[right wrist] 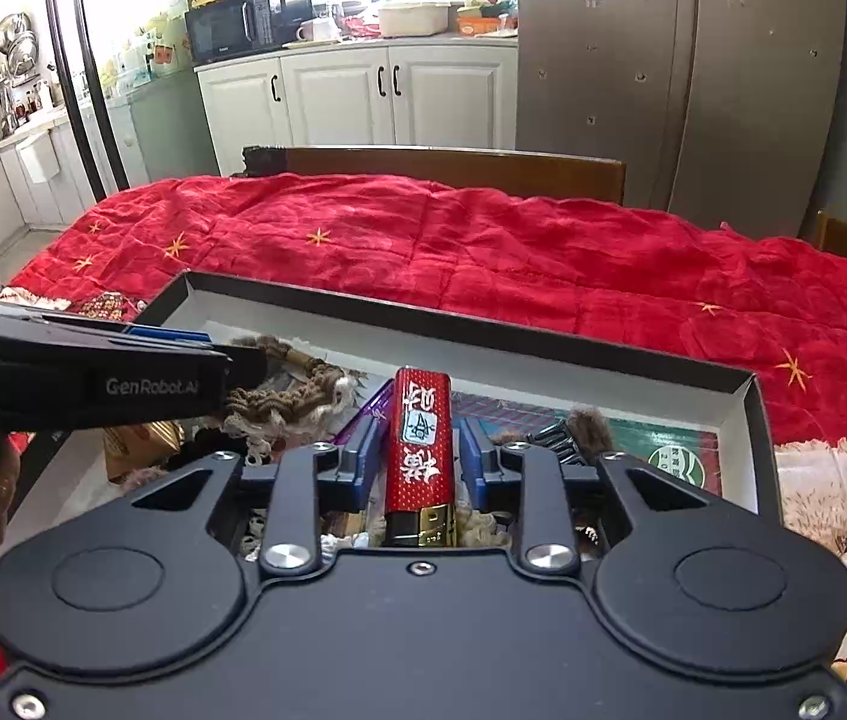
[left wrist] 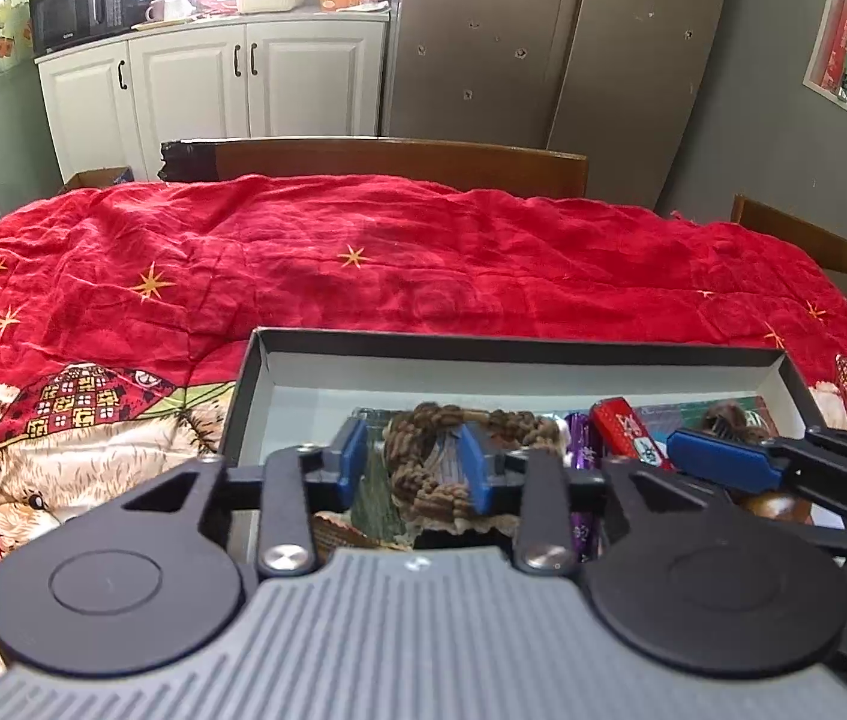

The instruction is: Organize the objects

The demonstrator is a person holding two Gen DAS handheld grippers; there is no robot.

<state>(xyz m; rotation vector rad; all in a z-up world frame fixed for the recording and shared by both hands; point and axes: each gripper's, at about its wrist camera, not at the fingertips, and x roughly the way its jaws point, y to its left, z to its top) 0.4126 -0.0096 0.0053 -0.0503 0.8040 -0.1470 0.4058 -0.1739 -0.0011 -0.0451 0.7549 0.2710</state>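
Lighter (right wrist: 420,450) sits between right gripper (right wrist: 417,462) pads.

Left gripper (left wrist: 413,462): matte black linkage arms, blue rubber finger pads (left wrist: 479,468), silver pivot bolts, two round black discs, grey ribbed housing. Right gripper (right wrist: 417,461): same black linkages, blue pads (right wrist: 363,462), silver bolts, smooth black housing with corner screws. White "GenRobot.AI" lettering on the left unit's side.

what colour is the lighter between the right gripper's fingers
Red with white characters and a gold-and-black end, clearest in the right wrist view: lighter.
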